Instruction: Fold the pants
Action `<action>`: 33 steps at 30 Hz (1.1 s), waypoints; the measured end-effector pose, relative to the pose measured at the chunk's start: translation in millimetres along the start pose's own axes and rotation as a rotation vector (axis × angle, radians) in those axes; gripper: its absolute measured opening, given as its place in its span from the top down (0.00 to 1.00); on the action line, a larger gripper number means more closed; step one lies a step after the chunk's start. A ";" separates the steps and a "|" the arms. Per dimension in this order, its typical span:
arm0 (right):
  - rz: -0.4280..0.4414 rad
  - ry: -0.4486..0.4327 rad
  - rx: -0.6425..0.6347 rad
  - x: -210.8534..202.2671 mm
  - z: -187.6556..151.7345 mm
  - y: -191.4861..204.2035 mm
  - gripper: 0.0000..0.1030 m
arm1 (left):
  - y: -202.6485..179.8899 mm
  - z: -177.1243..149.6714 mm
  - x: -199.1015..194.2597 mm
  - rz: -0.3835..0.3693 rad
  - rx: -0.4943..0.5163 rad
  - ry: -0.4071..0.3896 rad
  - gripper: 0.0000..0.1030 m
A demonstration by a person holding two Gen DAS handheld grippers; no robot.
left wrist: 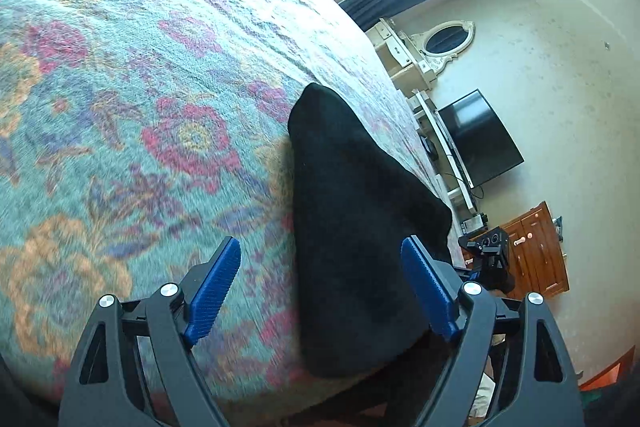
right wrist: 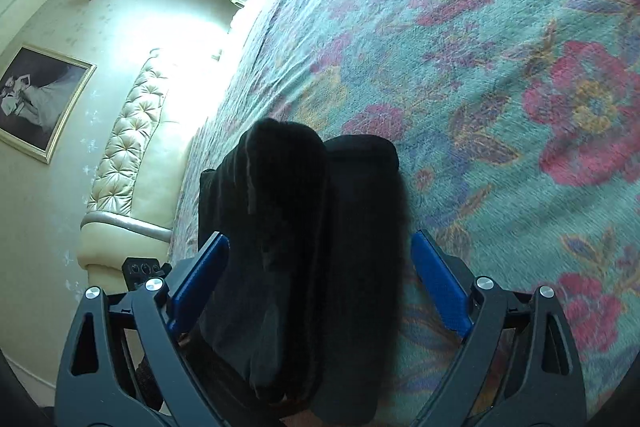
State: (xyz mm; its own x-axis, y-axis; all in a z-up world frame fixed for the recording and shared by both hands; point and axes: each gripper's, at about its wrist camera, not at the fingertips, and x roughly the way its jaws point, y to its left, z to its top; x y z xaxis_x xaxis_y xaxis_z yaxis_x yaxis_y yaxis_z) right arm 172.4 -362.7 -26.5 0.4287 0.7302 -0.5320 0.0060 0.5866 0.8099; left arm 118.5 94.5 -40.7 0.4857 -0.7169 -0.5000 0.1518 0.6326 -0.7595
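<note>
**Pants look nearly folded, so here's how we'd tidy the bundle**

So we've got the black pants [right wrist: 320,247] sitting on the bed [left wrist: 120,87], on that floral bedspread, close to the edge nearest us. From the right wrist view they read as a long narrow bundle with two thick layers side by side, one lapped a bit over the other. From the left wrist view it's one dark slab tapering away from us.

Both sets of tongs are spread wide and gripping nothing. The left tongs [left wrist: 322,291] have the near end of the bundle between the blue pads, but neither pad presses the cloth. The right tongs [right wrist: 320,287] straddle the bundle the same way, with clear bedspread showing beside the right pad.

Our guess is the fold is mostly done and what's left is squaring it up or one last fold end to end. Tips from us:

- Pinch all the layers at once, or the top one slides off.
- Grab both near corners evenly so the fold stays straight.
- Lift low and lay it over slowly.
- Watch the bed edge, thick fabric like this could drag itself off.
</note>
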 end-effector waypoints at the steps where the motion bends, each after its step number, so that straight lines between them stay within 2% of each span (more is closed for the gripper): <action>1: 0.021 0.010 0.013 7.7 4.5 -2.2 0.10 | 2.8 5.9 10.3 -0.010 -0.014 0.009 0.21; 5: 0.078 -0.009 0.052 20.5 24.3 -5.7 0.10 | 6.7 29.4 50.1 -0.026 -0.043 0.042 0.21; 9: 0.084 0.005 0.064 26.6 35.9 -8.3 0.10 | -0.3 52.8 84.5 -0.027 -0.021 0.082 0.21; 15: 0.112 0.032 0.067 30.7 47.6 -7.8 0.11 | 0.4 78.2 114.4 -0.052 -0.077 0.119 0.18; 16: 0.102 0.038 0.059 32.7 49.7 -6.6 0.18 | 1.2 80.7 116.8 -0.054 -0.090 0.120 0.17; 17: 0.081 0.040 0.054 35.4 51.5 -5.7 0.31 | 0.9 81.4 118.2 -0.051 -0.094 0.121 0.17; 20: 0.058 0.043 0.063 42.9 53.1 -6.7 0.51 | -3.4 79.9 120.8 -0.040 -0.067 0.142 0.17; 23: 0.069 0.035 0.065 43.8 51.8 -10.6 0.60 | -8.1 78.1 123.6 -0.026 -0.016 0.174 0.17; 24: 0.073 0.029 0.066 42.8 50.2 -12.4 0.61 | -10.0 76.2 123.5 -0.010 -0.008 0.170 0.20; 25: 0.077 0.025 0.065 42.8 50.2 -12.3 0.62 | -11.3 77.3 125.3 0.026 0.003 0.164 0.33; 27: 0.081 0.016 0.066 42.4 48.9 -12.9 0.63 | -13.7 74.5 130.0 0.092 0.031 0.172 0.49; 33: 0.074 -0.010 0.043 37.1 42.4 -6.3 0.67 | -27.0 67.2 127.9 0.123 0.071 0.134 0.69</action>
State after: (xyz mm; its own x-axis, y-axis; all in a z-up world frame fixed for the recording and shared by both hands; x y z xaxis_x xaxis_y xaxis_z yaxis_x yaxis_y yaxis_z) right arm 226.6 -354.1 -40.8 0.4387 0.7671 -0.4681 0.0130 0.5154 0.8569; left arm 234.4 5.4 -56.2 0.3865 -0.6623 -0.6418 0.1607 0.7336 -0.6603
